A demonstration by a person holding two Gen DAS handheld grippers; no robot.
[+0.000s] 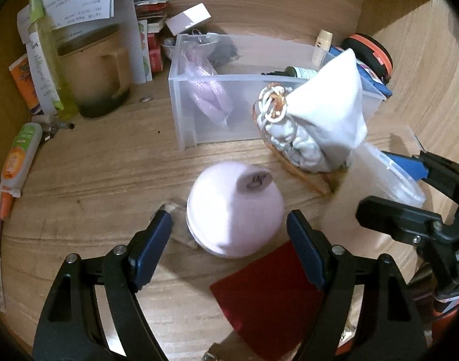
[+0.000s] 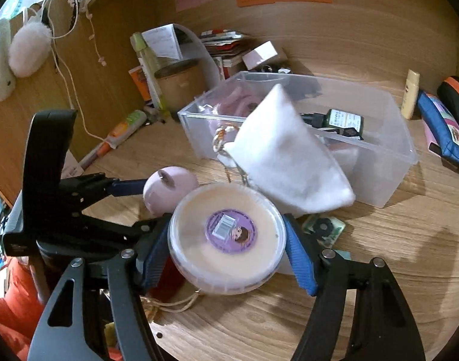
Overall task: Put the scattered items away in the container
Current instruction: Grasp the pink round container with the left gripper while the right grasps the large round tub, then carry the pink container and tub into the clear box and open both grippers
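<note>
now right tongs (image 2: 226, 252) pinching round tub (image 2: 228, 240), label facing camera, left tongs (image 1: 229, 237) spread around pink ball (image 1: 234, 210)

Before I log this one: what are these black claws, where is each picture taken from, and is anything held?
They are hand-held grippers, one per hand, each carrying a camera looking along its fingers. The left camera shows the left gripper open around a pink ball on the wooden table, pads not touching. The right camera shows the right gripper clamped on a round tub. A white pouch leans on the clear box, which already holds a dark bottle.
</note>
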